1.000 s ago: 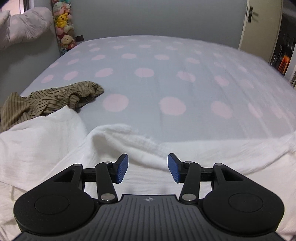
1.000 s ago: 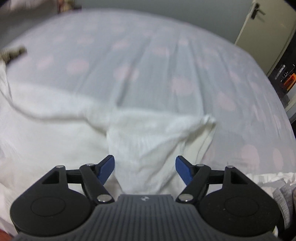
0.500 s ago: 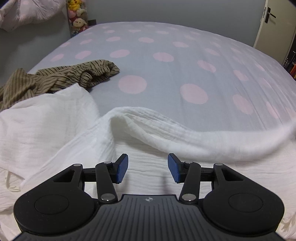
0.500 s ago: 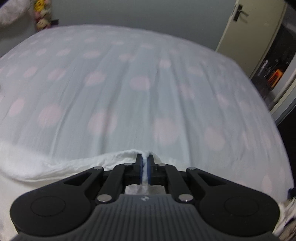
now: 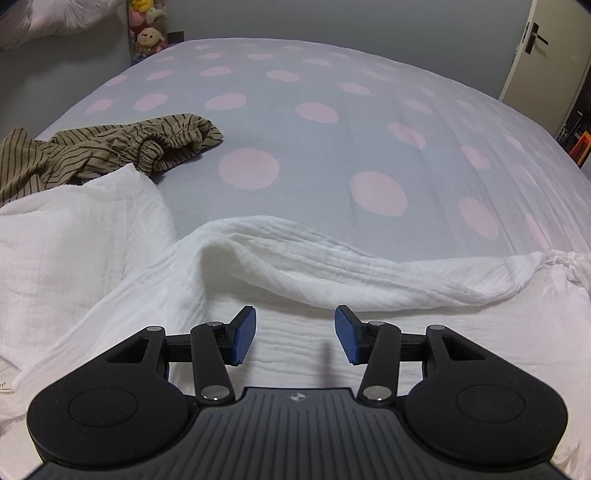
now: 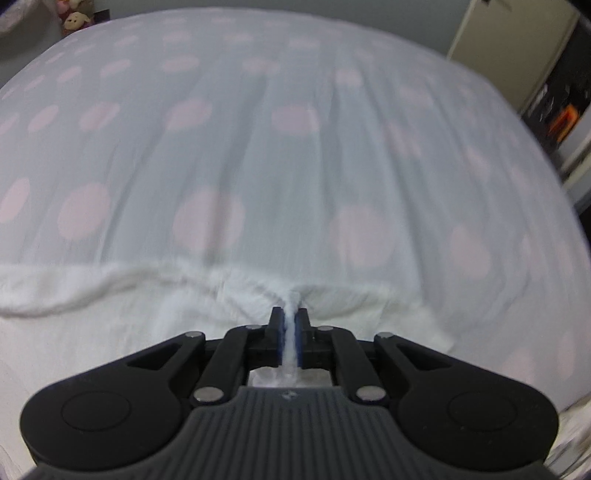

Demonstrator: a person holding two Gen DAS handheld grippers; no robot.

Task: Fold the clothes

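Here, right gripper (image 6: 290, 326): jaws nearly together, blue pads pressing a thin bunched strip of the white garment (image 6: 147, 332); the fabric runs up between the pads and fans out just ahead of the tips. The grip has slackened a little in the last half second, yet cloth is clearly between the pads. Right view is blurred, so hem detail cannot be read.

Left gripper (image 5: 294, 334): jaws standing moderately wide, nothing between them, hovering over flat white cloth directly beneath the pads (image 5: 244, 334).

Key relation: just ahead of the left gripper's tips a raised fold of the garment runs crosswise, left to right, its long axis roughly square to the pointing direction. It is highest ahead-left and tapers toward a knotted or bunched corner at far right. The left gripper is nearer this ridge; judged, it must go forward and down to pinch it.

Material: crinkled gauze-like white weave, soft, limp, fine parallel wrinkles; likely to sag and slip if pinched shallowly.

Farther ahead-left: a second mound of the same white cloth, then an olive striped garment (image 5: 122, 147) with an elastic gathered edge, crumpled, touching that mound.

Beyond: the bed sheet (image 5: 314, 147), pale grey-blue with pink dots, smooth. Farthest: plush toys (image 5: 147, 33) at back left, a door (image 5: 535, 55) at back right.
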